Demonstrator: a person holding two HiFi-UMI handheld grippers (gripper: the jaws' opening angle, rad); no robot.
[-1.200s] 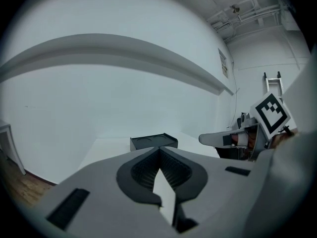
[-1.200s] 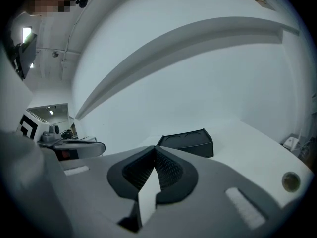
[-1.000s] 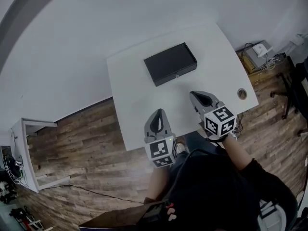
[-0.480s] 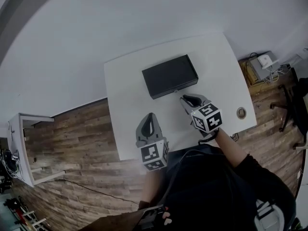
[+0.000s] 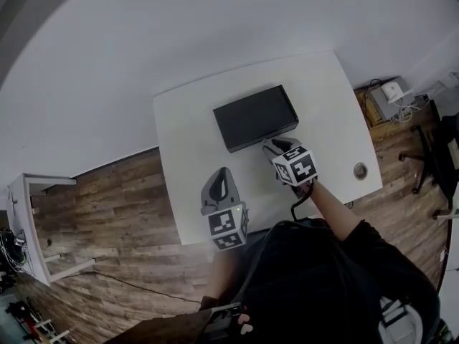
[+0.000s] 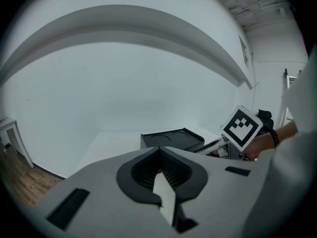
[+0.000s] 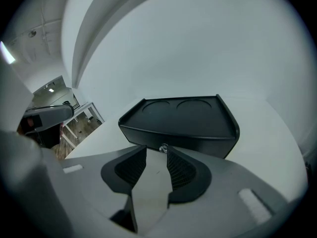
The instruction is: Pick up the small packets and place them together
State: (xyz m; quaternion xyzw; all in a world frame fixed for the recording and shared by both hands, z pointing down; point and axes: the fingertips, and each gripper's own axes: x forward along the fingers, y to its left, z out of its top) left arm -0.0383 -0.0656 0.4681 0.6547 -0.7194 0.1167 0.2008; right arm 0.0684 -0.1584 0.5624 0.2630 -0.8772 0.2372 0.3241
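No small packets show in any view. A flat black box (image 5: 254, 117) lies on the white table (image 5: 190, 120); a small metal knob (image 7: 163, 148) sits on its near side. My right gripper (image 5: 267, 147) is at that near side. Its jaws have just been opening and stand apart with nothing between them, the knob just beyond their tips (image 7: 157, 151). My left gripper (image 5: 221, 181) hovers over the table's near left part, well short of the box (image 6: 171, 139). Its jaws (image 6: 159, 150) are shut and empty.
A round cable hole (image 5: 360, 170) sits near the table's right front corner. Wood floor surrounds the table. A small white side table (image 5: 29, 221) stands at the far left, electronics and cables (image 5: 391, 90) lie on the floor at right, beside a dark chair (image 5: 437, 142).
My right gripper has travelled away from me to the near side of the black box, and its jaws have parted. The left gripper has shifted a little leftward.
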